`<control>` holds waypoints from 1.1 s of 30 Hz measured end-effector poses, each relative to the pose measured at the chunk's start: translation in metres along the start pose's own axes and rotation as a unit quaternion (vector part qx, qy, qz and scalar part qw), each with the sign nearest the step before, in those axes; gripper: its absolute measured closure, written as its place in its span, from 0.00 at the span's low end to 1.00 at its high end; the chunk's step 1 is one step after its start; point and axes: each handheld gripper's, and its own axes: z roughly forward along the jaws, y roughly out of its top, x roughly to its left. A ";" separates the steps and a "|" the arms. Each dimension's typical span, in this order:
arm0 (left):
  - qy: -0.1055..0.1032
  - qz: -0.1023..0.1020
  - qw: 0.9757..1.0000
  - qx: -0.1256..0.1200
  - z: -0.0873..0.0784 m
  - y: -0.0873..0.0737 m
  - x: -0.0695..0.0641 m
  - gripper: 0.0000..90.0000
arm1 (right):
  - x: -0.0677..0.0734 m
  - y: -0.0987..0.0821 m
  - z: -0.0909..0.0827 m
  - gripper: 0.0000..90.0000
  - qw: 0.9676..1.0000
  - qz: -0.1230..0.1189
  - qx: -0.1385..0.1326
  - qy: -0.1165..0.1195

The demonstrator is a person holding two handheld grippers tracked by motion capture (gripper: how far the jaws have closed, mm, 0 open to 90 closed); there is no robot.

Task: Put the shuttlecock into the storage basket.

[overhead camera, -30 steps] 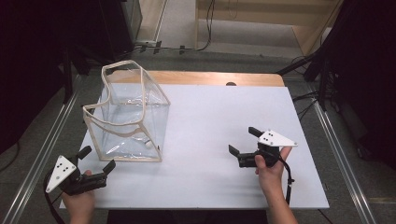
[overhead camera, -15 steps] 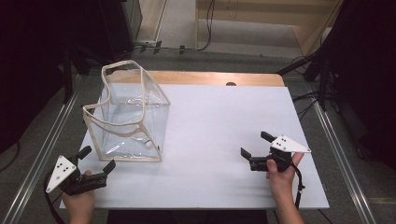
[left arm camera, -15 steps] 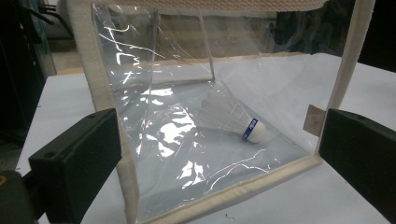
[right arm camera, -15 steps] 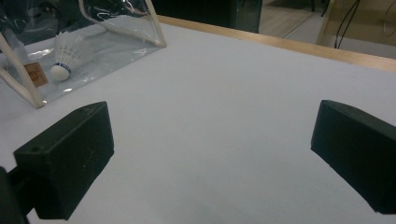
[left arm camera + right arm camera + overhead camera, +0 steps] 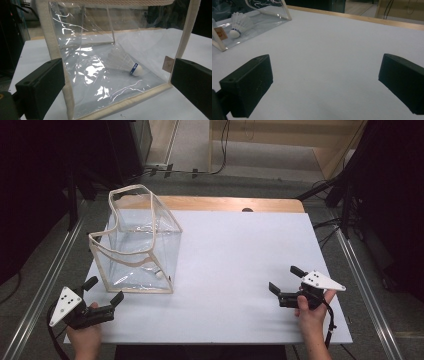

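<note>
Clear plastic pouch with cream fabric trim [image 5: 75, 82] just ahead of left gripper [image 5: 102, 296], jaws wide. White feather shuttlecock [image 5: 126, 63] inside: light, fragile; likely grip cork. Right gripper [image 5: 283, 281] wide, empty.

Bag [image 5: 137, 245] on table [image 5: 240, 255] at left, shuttlecock [image 5: 128, 63] inside it, left tongs [image 5: 103, 291] before it, right tongs [image 5: 285, 279] well apart.

I count one clear bag [image 5: 140, 245] on my desk [image 5: 240, 260], one shuttlecock [image 5: 126, 62] inside it, and two grippers: left [image 5: 103, 291], right [image 5: 285, 278].
</note>
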 end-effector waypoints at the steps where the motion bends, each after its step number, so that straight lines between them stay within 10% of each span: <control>1: 0.000 0.000 1.000 0.000 0.000 0.000 0.000 0.00 | -0.001 -0.001 -0.001 0.00 1.000 0.003 0.000 -0.001; 33: 0.000 -0.006 1.000 -0.006 -0.001 0.000 0.002 0.00 | -0.040 -0.031 -0.050 0.00 0.997 0.044 -0.022 -0.060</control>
